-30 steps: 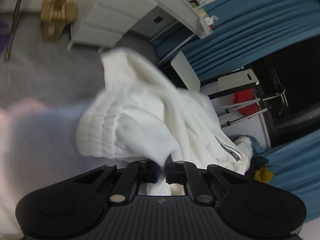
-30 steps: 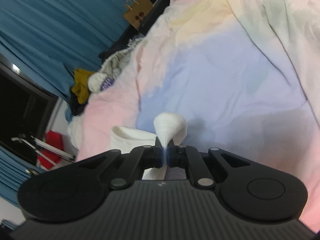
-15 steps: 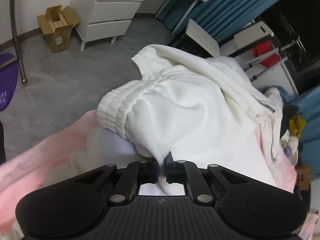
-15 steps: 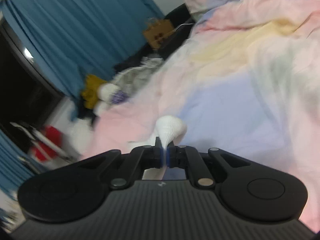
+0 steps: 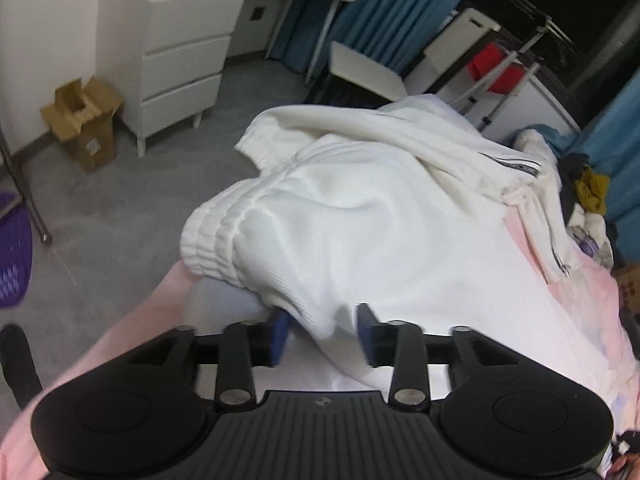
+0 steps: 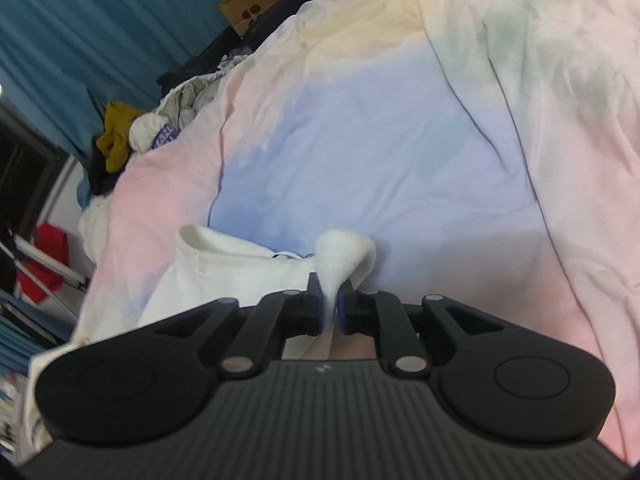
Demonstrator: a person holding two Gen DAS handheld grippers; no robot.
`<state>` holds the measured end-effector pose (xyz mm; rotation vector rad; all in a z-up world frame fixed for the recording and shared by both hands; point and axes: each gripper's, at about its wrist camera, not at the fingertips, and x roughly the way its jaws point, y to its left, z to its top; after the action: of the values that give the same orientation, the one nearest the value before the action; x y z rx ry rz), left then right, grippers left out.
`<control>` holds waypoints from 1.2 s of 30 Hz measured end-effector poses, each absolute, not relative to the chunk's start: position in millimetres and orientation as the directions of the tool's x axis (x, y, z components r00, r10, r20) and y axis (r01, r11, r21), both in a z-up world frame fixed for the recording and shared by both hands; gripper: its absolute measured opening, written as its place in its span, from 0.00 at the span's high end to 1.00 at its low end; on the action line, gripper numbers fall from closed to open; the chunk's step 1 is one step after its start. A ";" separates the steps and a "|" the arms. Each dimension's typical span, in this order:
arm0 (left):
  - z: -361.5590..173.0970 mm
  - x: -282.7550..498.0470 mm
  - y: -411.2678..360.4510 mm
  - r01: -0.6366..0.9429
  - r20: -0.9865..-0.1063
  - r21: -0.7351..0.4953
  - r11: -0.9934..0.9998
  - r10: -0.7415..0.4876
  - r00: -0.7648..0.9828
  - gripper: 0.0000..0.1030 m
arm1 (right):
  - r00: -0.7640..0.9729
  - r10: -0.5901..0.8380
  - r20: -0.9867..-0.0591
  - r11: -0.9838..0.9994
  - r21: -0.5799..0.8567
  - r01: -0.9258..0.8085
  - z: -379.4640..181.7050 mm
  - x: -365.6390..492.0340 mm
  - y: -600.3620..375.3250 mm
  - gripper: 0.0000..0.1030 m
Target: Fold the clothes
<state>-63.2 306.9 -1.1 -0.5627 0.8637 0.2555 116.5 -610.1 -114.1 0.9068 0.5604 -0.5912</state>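
Note:
A white knit garment [image 5: 380, 216] with ribbed cuffs lies bunched on the pastel bed cover [image 5: 560, 320] near the bed's edge. My left gripper [image 5: 323, 334] is open, its blue pads on either side of a fold of the garment, not pinching it. My right gripper [image 6: 330, 308] is shut on a pinched tip of the white garment [image 6: 344, 252], which lies on the bed cover [image 6: 380, 140] to the left of the fingers.
A white drawer unit [image 5: 180, 72] and an open cardboard box [image 5: 84, 120] stand on the grey floor beyond the bed. A drying rack with red cloth [image 5: 500, 68] and blue curtains stand behind. A clothes pile [image 6: 152, 128] and a paper bag [image 6: 248, 4] lie at the bed's far side.
My left gripper has opened and let go of the white garment, which now rests on the bed. My right gripper stays shut on its tip and has lowered toward the cover.

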 end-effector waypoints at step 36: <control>43.3 25.8 21.9 0.109 -0.492 -0.079 0.991 -0.133 0.860 0.04 | 0.925 0.019 -0.380 0.931 0.343 0.122 8.4 104.0 -387.7 0.26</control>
<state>25.8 21.9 43.3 -0.0486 0.5197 -0.1272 104.0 -387.7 8.4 0.3716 0.3891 -0.0544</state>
